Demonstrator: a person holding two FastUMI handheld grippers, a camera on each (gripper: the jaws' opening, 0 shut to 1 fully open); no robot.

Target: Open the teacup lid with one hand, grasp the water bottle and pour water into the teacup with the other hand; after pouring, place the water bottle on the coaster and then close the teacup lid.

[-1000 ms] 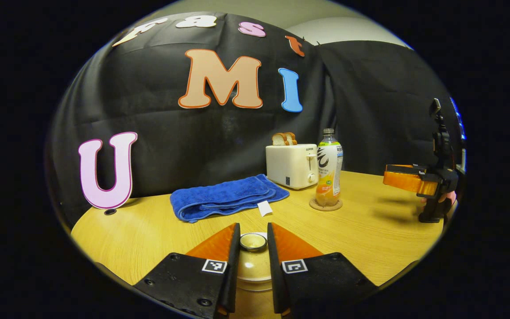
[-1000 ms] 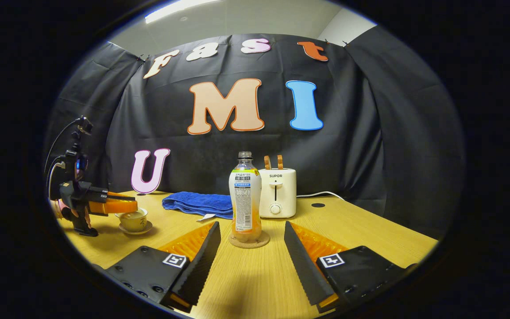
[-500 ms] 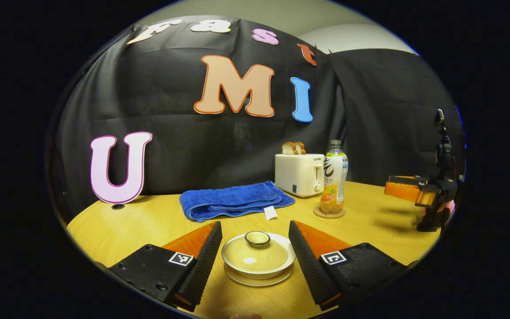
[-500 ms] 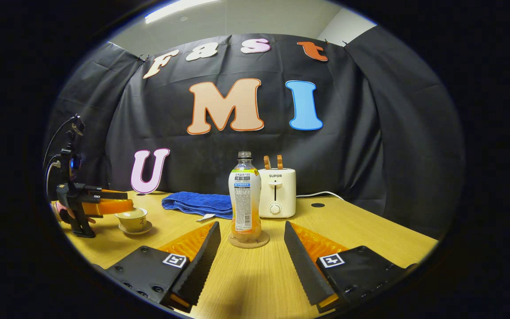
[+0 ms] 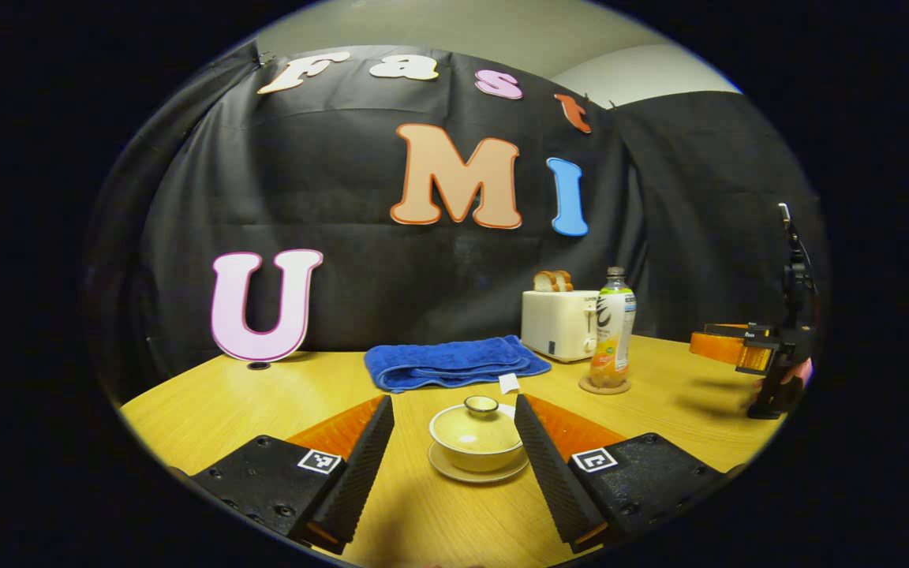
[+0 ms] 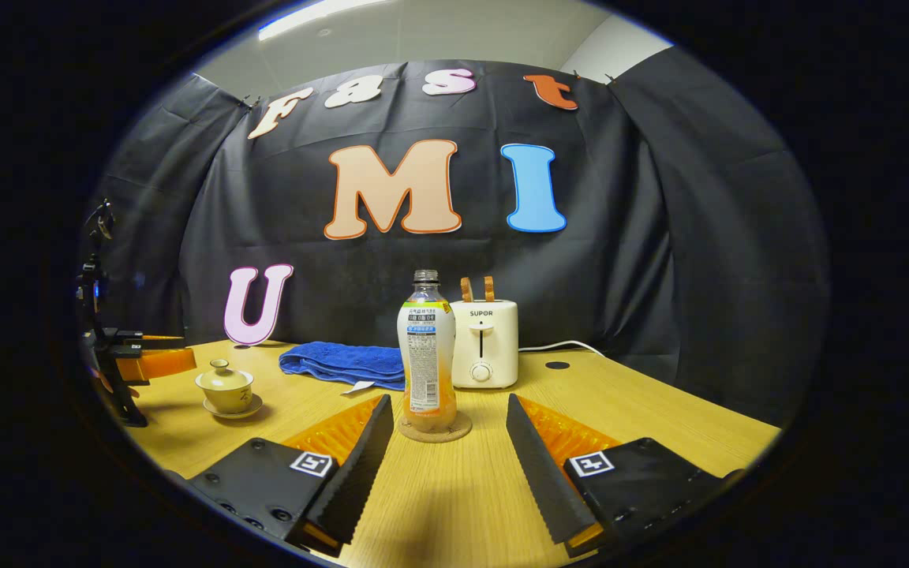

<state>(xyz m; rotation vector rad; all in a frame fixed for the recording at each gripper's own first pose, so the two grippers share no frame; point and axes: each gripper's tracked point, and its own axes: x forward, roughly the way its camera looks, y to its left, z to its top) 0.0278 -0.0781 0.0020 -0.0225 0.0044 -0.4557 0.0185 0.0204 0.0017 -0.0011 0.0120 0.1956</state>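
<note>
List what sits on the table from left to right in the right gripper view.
Left gripper → lidded teacup on its saucer → blue towel → water bottle on its coaster → toaster.

A yellow wooden table stands near a black cloth wall. A long light shines on the ceiling.

The left gripper view is looking low across the table toward the back wall, sitting close behind the teacup, with the bottle farther off to its right. The right gripper view is facing the same wall from close behind the bottle, catching the teacup at far left. Both are sharing the towel and toaster.
</note>
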